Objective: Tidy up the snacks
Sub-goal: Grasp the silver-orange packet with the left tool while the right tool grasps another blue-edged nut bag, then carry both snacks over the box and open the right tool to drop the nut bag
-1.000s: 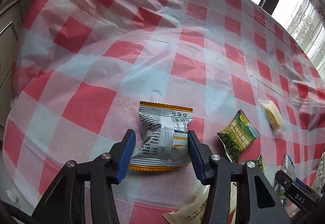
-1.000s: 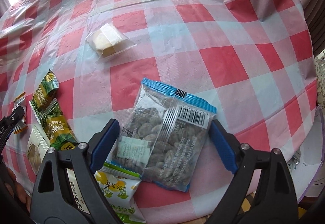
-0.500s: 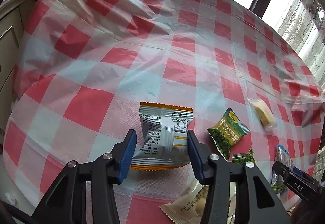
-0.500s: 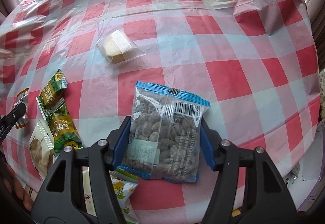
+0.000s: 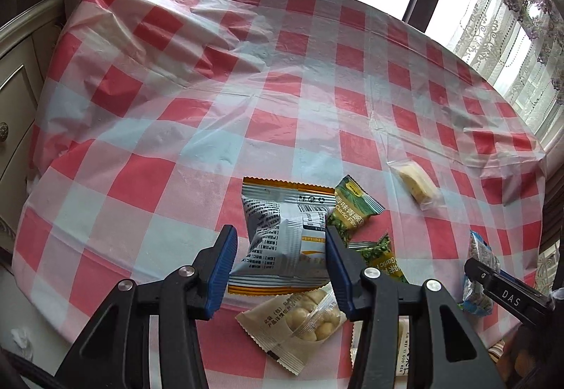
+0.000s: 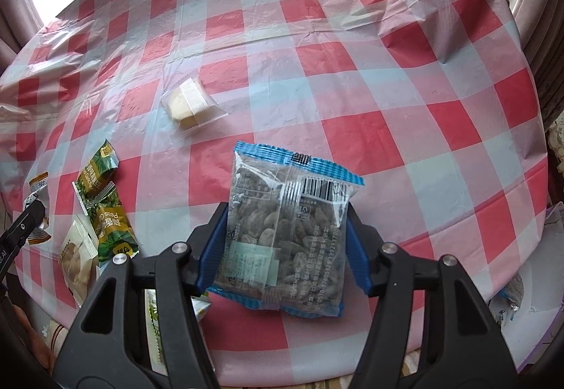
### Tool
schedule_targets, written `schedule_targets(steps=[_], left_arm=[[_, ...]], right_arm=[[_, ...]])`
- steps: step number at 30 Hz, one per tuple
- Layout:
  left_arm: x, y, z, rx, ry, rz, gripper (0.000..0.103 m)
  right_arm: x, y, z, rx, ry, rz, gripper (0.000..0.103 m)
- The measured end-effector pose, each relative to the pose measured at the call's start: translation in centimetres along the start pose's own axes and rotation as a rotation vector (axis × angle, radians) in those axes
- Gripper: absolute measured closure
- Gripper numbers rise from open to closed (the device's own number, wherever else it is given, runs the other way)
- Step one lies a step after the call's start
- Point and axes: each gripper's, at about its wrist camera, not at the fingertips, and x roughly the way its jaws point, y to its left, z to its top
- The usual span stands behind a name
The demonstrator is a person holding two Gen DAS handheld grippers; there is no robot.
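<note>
My left gripper [image 5: 278, 237] is shut on a silver and orange snack packet [image 5: 278, 205], held just above the table. It hangs partly over a green pea packet [image 5: 352, 209] and a white packet of round snacks [image 5: 303, 315]. My right gripper [image 6: 285, 212] is shut on a clear, blue-edged packet of brown nuts [image 6: 285, 184], its pads pressing both long sides, and the packet is off the cloth. In the left wrist view that nut packet [image 5: 479, 255] shows at the far right.
The round table wears a red and white checked plastic cloth [image 5: 246, 89]. A clear-wrapped yellow cake [image 6: 188, 103] lies mid-table. Two green pea packets [image 6: 97, 170] [image 6: 112, 230] and the white packet [image 6: 75, 255] lie left. A cabinet [image 5: 14, 89] stands beyond the left edge.
The right jaws have closed from wide apart onto the nut packet and lifted it. The left gripper has risen with the silver packet, which now overlaps the green one.
</note>
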Motion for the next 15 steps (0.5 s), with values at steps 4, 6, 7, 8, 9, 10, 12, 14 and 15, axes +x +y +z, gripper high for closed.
schedule_targets(steps=[4,6,7,8,9,10,12,14,15], left_arm=[[-0.8,-1.6,-0.5,0.020,0.004,-0.019,0.053],[-1.2,-2.5,-0.8,0.026,0.006,-0.031,0.053],[-1.3,-3.0,-1.0,0.032,0.008,-0.036,0.053],[-1.5,-3.5,-1.2,0.040,0.010,-0.042,0.053],[-1.6,-4.1,-1.3,0.049,0.012,-0.049,0.053],[-1.8,-4.7,-1.5,0.058,0.014,-0.056,0.053],[-2.2,-5.9,-1.8,0.078,0.015,-0.069,0.053],[-2.5,-7.1,-2.0,0.101,0.016,-0.078,0.053],[-2.7,-7.7,-2.2,0.110,0.016,-0.084,0.053]], right_arm=[[-1.0,-1.2,-0.4,0.013,-0.014,0.012,0.039],[-1.5,-1.9,-0.6,0.015,-0.022,0.018,0.039],[-1.8,-2.3,-0.7,0.016,-0.026,0.018,0.039],[-2.1,-2.6,-0.9,0.017,-0.030,0.018,0.039],[-2.3,-3.0,-1.0,0.023,-0.033,0.020,0.039],[-2.5,-3.4,-1.1,0.029,-0.033,0.025,0.039],[-2.9,-4.1,-1.4,0.038,-0.034,0.032,0.039],[-3.3,-4.8,-1.8,0.043,-0.040,0.037,0.039],[-3.6,-5.1,-1.9,0.045,-0.044,0.038,0.039]])
